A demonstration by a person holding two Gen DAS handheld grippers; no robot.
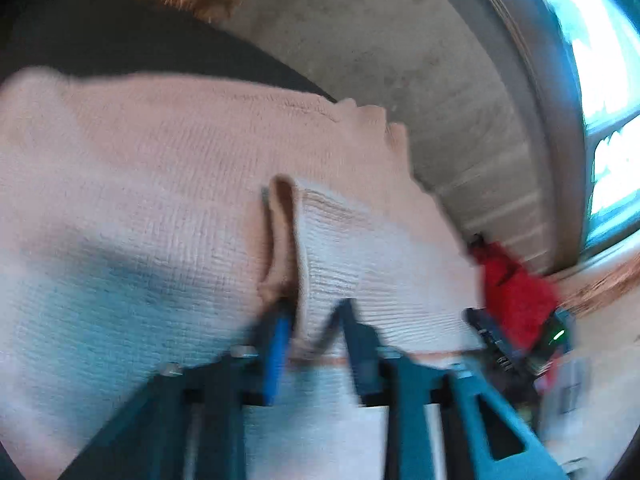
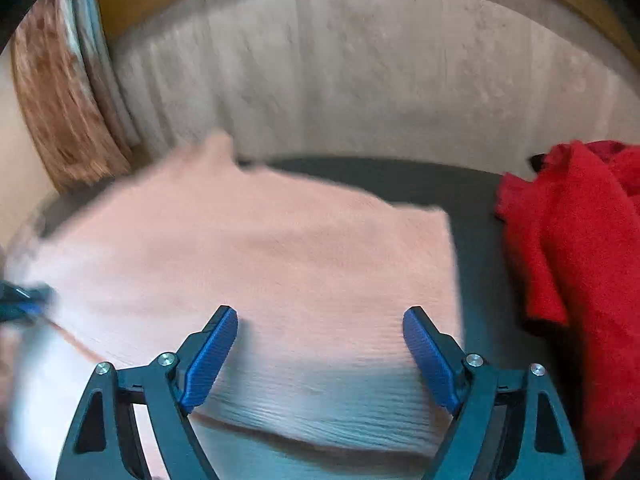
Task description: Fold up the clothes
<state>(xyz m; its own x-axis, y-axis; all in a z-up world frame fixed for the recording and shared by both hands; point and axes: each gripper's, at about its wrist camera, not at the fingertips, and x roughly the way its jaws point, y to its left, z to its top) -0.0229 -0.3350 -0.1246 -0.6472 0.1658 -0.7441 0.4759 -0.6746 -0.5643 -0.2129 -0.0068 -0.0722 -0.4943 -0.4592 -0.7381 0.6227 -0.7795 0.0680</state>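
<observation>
A pale pink knit sweater [image 1: 152, 184] lies spread on a dark table [image 1: 120, 48]. My left gripper [image 1: 312, 312] is shut on a pinched fold of the pink sweater, its ribbed edge standing up between the blue pads. In the right wrist view the same sweater [image 2: 256, 248] lies partly folded, and my right gripper [image 2: 320, 320] hovers open and empty over its near edge. The left gripper shows at the far left of that view [image 2: 24, 300]. The left view is blurred by motion.
A crumpled red garment [image 2: 580, 264] lies on the dark table [image 2: 472, 200] right of the sweater; it also shows in the left wrist view [image 1: 516, 296]. A grey concrete wall [image 2: 360, 92] stands behind. A window [image 1: 600, 80] is at the right.
</observation>
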